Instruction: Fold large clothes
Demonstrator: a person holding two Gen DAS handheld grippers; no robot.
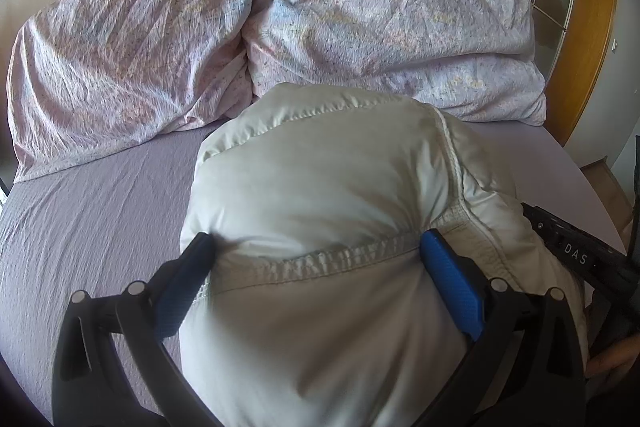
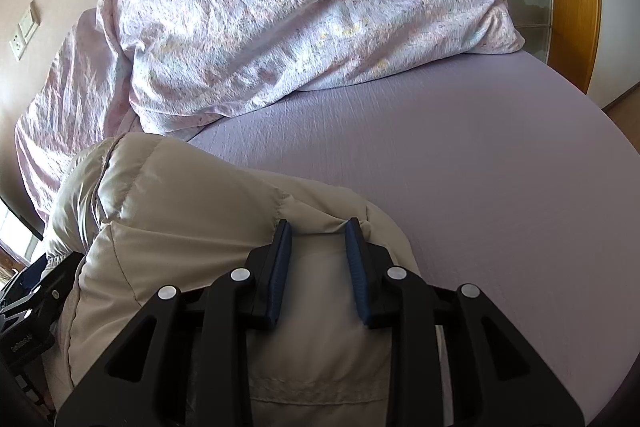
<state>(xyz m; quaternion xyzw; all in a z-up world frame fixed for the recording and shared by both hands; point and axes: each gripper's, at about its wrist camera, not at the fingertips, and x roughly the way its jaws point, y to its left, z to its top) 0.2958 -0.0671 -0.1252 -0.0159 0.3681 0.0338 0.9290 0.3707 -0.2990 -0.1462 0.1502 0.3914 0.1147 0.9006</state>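
- While both grippers bear on the padded jacket (image 1: 320,187), we note it bundled into a thick, compact mass on the bed sheet (image 1: 100,195), near the close edge of the bed.
- Our left gripper (image 1: 316,247) stands wide, its blue pads (image 1: 452,279) pressed into either side of a bulky fold along a stitched seam; we read that as a grip on the jacket.
- Our right gripper (image 2: 318,231) stands narrow, pinching a ridge of the same cloth between its pads (image 2: 354,259).
- We see the jacket already doubled over: puffy layers stacked, no sleeve lying loose in either view. We judge the fold mostly done.
- Left to do, as we judge it: set the bundle flat, press it down, release both grips. Whether the underside is tidy we cannot tell.
- Beyond it, bare sheet on the right side.
- Farthest, a crumpled floral duvet (image 1: 360,7) heaped against the wall, apart from the jacket.
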